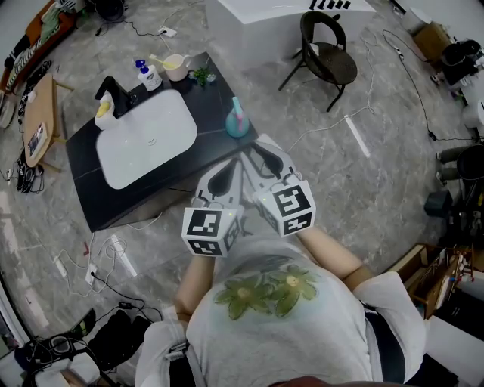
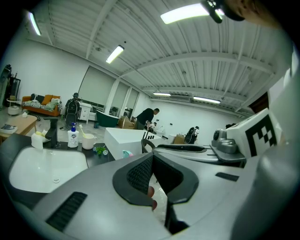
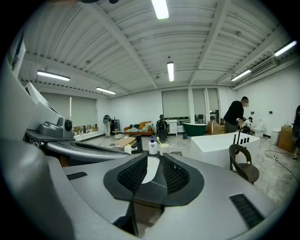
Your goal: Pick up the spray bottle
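Note:
The teal spray bottle (image 1: pixel 237 121) with a pink trigger stands upright at the right edge of the black counter (image 1: pixel 204 143). It also peeks over my jaws as the teal bottle (image 2: pixel 126 153) in the left gripper view. Both grippers hover side by side in front of the counter, short of the bottle. My left gripper (image 1: pixel 239 159) (image 2: pixel 152 157) has its tips together with nothing between them. My right gripper (image 1: pixel 254 146) (image 3: pixel 154 161) stands open with a narrow gap, and only the white sink shows through it. Neither touches the bottle.
The white sink (image 1: pixel 147 136) fills the counter's left, with a black faucet (image 1: pixel 113 94), a soap bottle (image 1: pixel 149 75), a cup (image 1: pixel 175 66) and a small green plant (image 1: pixel 202 74) behind it. A chair (image 1: pixel 329 53) and a white block (image 1: pixel 280 23) stand beyond. Cables lie on the floor.

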Motion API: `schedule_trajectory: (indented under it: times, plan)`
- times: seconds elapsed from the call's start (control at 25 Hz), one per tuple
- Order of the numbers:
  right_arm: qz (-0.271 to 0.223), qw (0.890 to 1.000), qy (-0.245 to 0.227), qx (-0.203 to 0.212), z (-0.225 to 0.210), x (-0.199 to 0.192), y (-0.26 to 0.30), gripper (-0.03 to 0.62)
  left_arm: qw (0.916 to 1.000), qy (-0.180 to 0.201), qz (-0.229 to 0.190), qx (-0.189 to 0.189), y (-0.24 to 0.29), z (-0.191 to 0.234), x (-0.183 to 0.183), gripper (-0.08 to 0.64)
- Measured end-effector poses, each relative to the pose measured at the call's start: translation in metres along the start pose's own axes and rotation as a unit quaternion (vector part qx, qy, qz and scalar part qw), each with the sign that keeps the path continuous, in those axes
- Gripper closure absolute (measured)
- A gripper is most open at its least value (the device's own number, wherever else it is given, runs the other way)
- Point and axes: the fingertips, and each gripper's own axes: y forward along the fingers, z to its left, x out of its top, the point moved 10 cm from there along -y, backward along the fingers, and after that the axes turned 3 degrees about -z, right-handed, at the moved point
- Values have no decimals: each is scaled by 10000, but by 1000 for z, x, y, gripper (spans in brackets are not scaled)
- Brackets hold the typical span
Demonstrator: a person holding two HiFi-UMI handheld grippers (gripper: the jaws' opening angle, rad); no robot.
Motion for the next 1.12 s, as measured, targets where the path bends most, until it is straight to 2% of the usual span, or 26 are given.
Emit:
schedule_trajectory:
  times: [0.48,1.12]
  plan:
    - [273,9995,-85,-106,-12,-5,31,486,9998,-26,165,-59,20,23,6,554]
    - [623,9977,-59,-272,-29,-16,68,477,9995,-41,323,-29,39,51,14,554]
